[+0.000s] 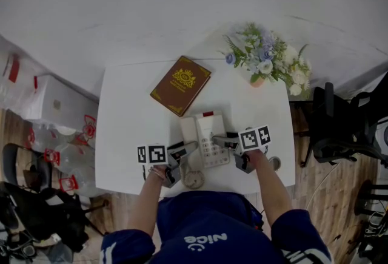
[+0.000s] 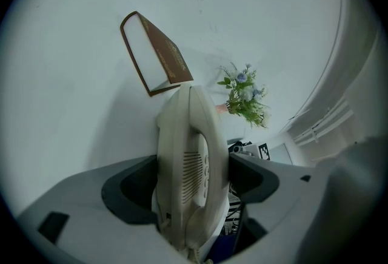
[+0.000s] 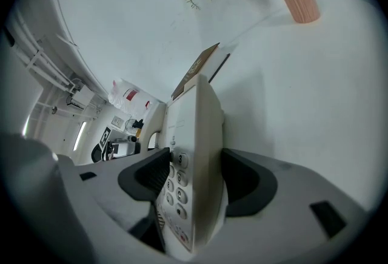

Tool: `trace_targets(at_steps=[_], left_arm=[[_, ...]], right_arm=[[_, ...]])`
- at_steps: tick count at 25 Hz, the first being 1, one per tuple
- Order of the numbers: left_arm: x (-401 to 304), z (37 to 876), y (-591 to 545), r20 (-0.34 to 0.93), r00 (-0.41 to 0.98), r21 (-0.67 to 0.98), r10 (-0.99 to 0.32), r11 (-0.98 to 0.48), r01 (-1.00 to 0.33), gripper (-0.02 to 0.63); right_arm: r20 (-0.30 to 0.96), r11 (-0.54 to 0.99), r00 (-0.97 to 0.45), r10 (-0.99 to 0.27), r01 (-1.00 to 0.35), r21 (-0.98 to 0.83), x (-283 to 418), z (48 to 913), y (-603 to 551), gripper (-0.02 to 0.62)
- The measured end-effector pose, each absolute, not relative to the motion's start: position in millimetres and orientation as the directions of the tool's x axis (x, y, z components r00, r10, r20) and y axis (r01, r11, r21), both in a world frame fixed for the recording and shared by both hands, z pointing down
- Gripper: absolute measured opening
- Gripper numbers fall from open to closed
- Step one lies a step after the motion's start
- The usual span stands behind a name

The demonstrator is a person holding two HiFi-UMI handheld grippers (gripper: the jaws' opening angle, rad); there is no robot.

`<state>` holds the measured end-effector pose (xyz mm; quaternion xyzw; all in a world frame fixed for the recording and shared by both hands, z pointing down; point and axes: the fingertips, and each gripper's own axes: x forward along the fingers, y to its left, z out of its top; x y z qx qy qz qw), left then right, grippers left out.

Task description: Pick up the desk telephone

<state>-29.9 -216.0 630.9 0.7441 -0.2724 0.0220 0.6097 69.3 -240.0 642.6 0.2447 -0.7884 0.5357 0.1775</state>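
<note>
A cream desk telephone [image 1: 206,135] with its handset on the left and a keypad lies near the front edge of the white table [image 1: 127,123]. My left gripper [image 1: 183,150] is at its handset side. In the left gripper view the telephone [image 2: 191,159] fills the space between the wide jaws of that gripper [image 2: 193,179], whose pads stand right beside it; I see no clear press. My right gripper [image 1: 229,142] is at the keypad side. In the right gripper view the pads of the right gripper [image 3: 195,179] sit against both faces of the telephone [image 3: 197,147].
A brown book [image 1: 180,85] lies behind the telephone. A pink vase of flowers [image 1: 267,62] stands at the table's back right corner. A beige round thing [image 1: 194,179] lies at the front edge. A dark chair [image 1: 339,129] stands right of the table.
</note>
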Motion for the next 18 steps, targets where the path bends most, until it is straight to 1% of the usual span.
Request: trace_targets(at_steps=[5, 14, 18], left_arm=[[-30.3, 630.9, -216.2, 0.368, 0.856, 0.893, -0.363, -0.118, -0.434, 0.371], [-30.8, 629.7, -216.1, 0.367, 0.845, 0.893, -0.389, -0.108, -0.437, 0.37], [-34.2, 628.7, -216.0, 0.36, 0.834, 0.893, -0.419, -0.105, -0.438, 0.358]], right_arm=[[0.545, 0.297, -0.814, -0.202, -0.581, -0.757, 69.3, 642.9, -239.9, 0.279], [0.54, 0.298, -0.806, -0.243, -0.591, -0.749, 70.1, 640.9, -239.8, 0.279], [0.533, 0.301, -0.802, -0.269, -0.596, -0.745, 69.6, 638.5, -239.4, 0.278]])
